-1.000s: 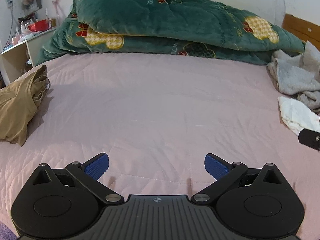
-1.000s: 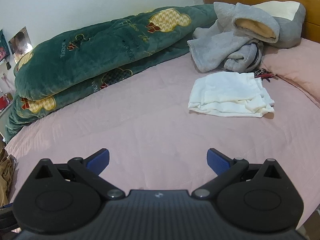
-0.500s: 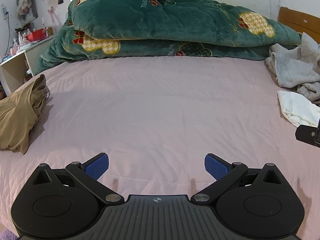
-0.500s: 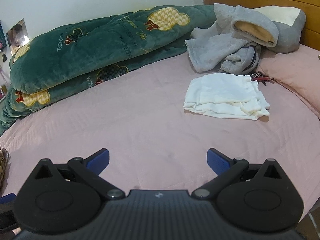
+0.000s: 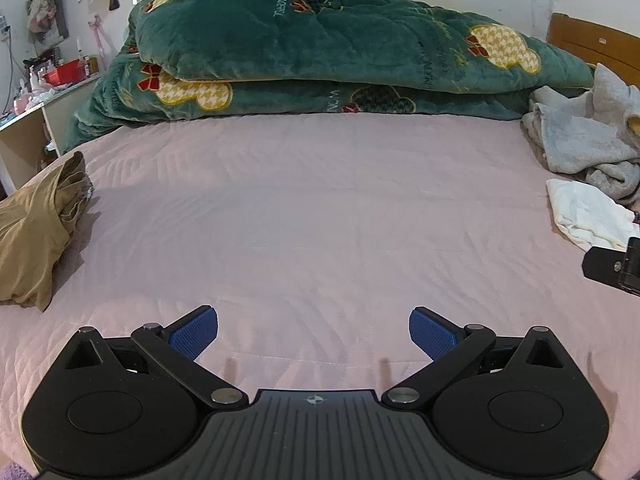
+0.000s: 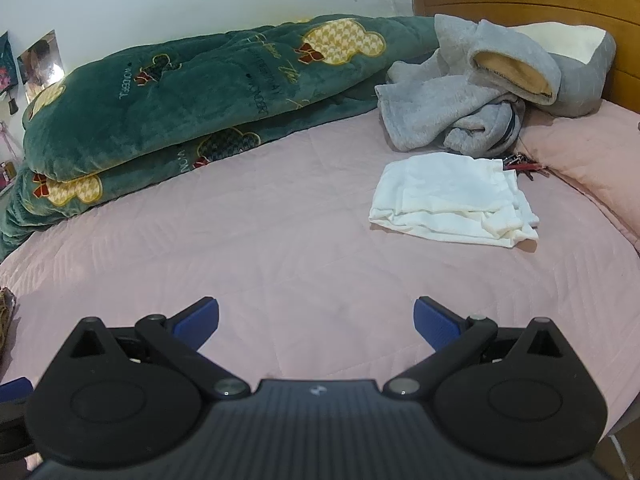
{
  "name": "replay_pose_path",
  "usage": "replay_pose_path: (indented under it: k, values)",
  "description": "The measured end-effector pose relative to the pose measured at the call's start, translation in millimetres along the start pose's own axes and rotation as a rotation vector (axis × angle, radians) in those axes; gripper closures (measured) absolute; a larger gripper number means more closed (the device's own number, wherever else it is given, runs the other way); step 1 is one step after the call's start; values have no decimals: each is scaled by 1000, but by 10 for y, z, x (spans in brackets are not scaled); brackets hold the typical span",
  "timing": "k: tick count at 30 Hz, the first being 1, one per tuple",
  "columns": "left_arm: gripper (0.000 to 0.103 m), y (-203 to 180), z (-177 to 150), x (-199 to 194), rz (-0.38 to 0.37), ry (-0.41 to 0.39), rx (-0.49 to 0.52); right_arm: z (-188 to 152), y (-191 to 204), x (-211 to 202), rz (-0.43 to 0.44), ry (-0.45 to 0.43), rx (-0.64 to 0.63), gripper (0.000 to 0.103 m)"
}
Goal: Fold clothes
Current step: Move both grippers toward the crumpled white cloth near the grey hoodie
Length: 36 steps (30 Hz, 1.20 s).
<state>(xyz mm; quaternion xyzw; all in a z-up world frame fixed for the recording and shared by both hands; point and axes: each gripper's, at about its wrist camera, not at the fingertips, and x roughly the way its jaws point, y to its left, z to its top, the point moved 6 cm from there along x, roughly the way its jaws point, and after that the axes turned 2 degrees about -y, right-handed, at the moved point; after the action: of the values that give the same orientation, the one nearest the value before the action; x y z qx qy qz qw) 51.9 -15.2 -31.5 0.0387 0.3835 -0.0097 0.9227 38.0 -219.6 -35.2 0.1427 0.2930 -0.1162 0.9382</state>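
A folded white garment (image 6: 452, 200) lies on the pink bed (image 6: 280, 240) at the right, also in the left wrist view (image 5: 588, 216). A crumpled tan garment (image 5: 36, 232) lies at the bed's left edge. A heap of grey clothes (image 6: 472, 100) sits beyond the white one, also in the left wrist view (image 5: 584, 136). My left gripper (image 5: 314, 330) is open and empty over the near bed. My right gripper (image 6: 316, 320) is open and empty, well short of the white garment. Part of the right gripper's body (image 5: 612, 268) shows at the left view's right edge.
A folded green quilt (image 5: 320, 52) runs along the bed's far side by the wall. A wooden headboard (image 6: 540, 0) and a pink pillow (image 6: 592, 164) are at the right. A desk with clutter (image 5: 36, 100) stands to the far left.
Both grippers have stayed open. The left view has tilted up slightly and drawn back; the right view has swung a little right, so the white garment sits nearer its centre.
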Motion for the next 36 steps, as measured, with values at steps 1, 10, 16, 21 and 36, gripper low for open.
replay_pose_path:
  k: [1,10,16,21,36]
  values:
    - [1,-10,0,-5,-9,0,-3,-2,3,-1,-1,-2,-1,0]
    - [1,-103,-35,-27,-25,-6,26,-46,-3,21,-1,5,2,0]
    - [1,-137,-74,-12,-17,-14,48,-59,-3,15,4,3,2,0]
    - [1,-154,-86,4,-23,-20,53,-47,-4,8,6,-1,-7,0]
    - [1,-458,-138,137,-28,-22,89,-35,-258,92,-9,1,20,0]
